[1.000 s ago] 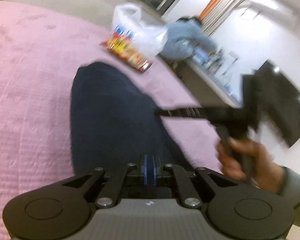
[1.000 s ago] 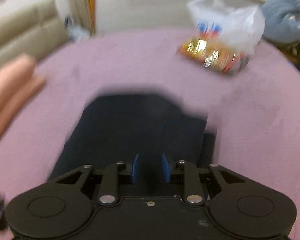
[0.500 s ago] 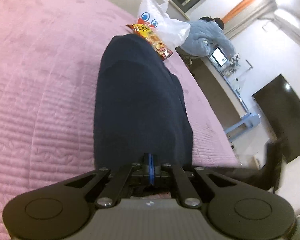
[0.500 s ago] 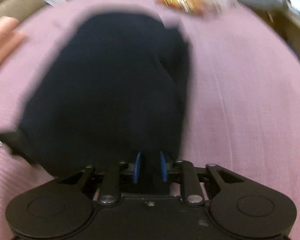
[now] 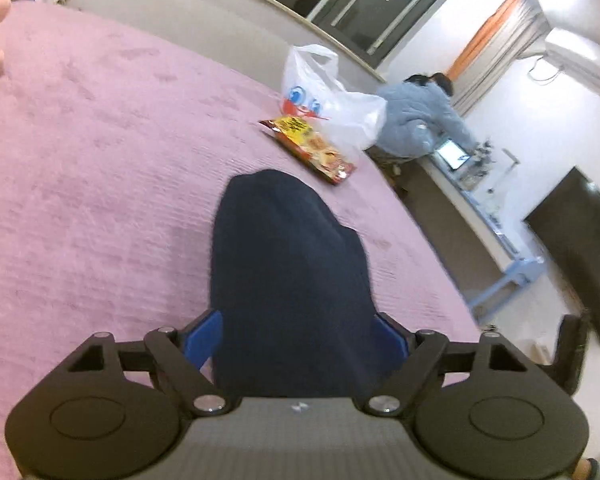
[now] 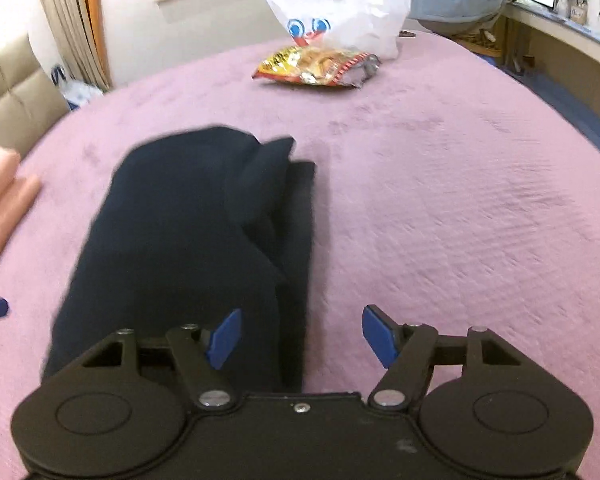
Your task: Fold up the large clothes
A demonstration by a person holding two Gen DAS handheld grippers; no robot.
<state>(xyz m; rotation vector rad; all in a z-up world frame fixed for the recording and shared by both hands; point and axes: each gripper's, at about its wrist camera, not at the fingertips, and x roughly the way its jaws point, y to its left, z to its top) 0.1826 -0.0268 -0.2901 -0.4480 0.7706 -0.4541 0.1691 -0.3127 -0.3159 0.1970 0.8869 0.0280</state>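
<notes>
A folded dark garment [image 6: 188, 248] lay on the pink bedspread [image 6: 440, 200], toward its near edge. The left gripper [image 5: 296, 338] was opening, its blue pads spread either side of the cloth and not pressing it. The right gripper [image 6: 300, 334] was opening too; the garment's right edge lay under its gap, ungripped. Toward the far edge a snack packet [image 6: 314, 67] lay just before a white bag [image 6: 340, 12]. Fingers [image 6: 4, 192] showed at the left rim.
</notes>
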